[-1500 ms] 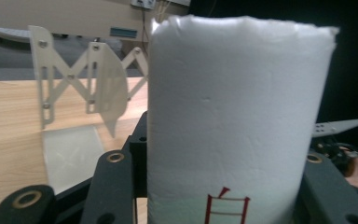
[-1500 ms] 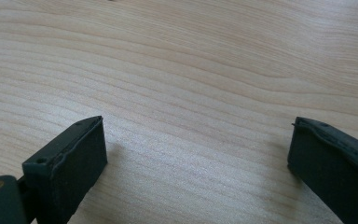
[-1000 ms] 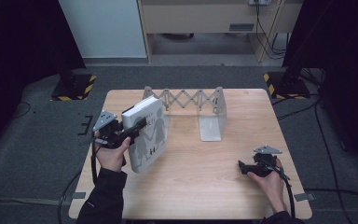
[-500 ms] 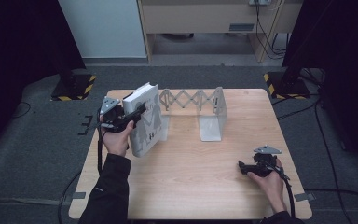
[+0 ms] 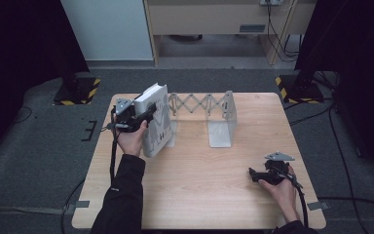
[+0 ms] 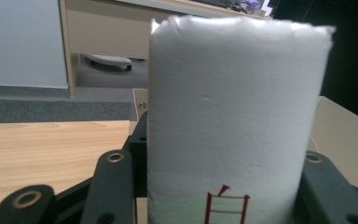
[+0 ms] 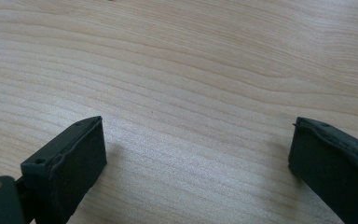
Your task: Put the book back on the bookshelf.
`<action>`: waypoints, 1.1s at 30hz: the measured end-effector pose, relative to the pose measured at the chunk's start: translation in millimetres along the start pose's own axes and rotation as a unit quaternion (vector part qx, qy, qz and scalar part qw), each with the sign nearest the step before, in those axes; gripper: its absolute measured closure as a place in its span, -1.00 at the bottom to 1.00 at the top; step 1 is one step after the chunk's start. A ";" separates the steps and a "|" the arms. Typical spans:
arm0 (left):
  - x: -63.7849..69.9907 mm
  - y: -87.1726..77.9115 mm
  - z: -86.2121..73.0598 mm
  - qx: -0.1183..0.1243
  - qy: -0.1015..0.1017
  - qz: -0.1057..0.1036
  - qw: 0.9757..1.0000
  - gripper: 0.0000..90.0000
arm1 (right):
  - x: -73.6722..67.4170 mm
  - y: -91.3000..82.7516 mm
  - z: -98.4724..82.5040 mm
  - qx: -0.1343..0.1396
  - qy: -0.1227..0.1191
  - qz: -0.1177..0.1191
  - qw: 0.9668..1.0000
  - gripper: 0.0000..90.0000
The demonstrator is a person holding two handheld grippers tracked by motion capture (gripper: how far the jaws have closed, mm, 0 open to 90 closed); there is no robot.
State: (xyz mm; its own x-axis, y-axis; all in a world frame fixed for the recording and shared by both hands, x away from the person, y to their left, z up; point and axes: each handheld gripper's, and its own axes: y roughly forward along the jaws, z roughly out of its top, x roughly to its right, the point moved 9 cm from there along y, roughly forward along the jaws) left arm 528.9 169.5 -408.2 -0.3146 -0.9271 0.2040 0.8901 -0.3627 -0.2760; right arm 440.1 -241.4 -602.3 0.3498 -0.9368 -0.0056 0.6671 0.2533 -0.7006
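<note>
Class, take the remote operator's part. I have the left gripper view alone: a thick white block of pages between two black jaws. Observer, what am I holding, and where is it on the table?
Observer: A thick white book, held upright by the left gripper at the table's far left.
Operator: What is next to it?
Observer: An expanding metal book rack, just to its right, with nothing between its end plates.
Operator: And the other gripper?
Observer: The right gripper rests near the table's front right, jaws open with nothing between them.
</note>
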 end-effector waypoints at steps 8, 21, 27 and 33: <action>7.1 12.4 -13.2 -0.008 0.008 0.004 1.000 0.16 | 0.1 0.0 0.0 0.000 -0.001 0.000 1.000 -0.91; 18.3 4.6 -31.1 -0.009 0.048 -0.002 0.999 0.14 | -0.1 -0.1 -0.1 -0.001 0.000 0.001 1.000 -0.91; 25.1 -9.2 -42.4 -0.020 0.072 -0.001 0.997 0.13 | 0.0 0.0 0.0 0.000 0.000 0.000 1.000 -0.91; 23.5 -20.3 -51.4 -0.020 0.070 0.000 0.997 0.14 | 0.0 -0.1 -0.1 -0.001 0.000 0.001 1.000 -0.91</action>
State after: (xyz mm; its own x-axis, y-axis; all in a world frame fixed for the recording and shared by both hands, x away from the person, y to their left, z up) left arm 486.4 150.2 -446.1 -0.3597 -0.9303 0.0715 0.8770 -0.3632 -0.3145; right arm 439.9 -241.5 -602.4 0.3510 -0.9364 -0.0057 0.6657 0.2538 -0.7017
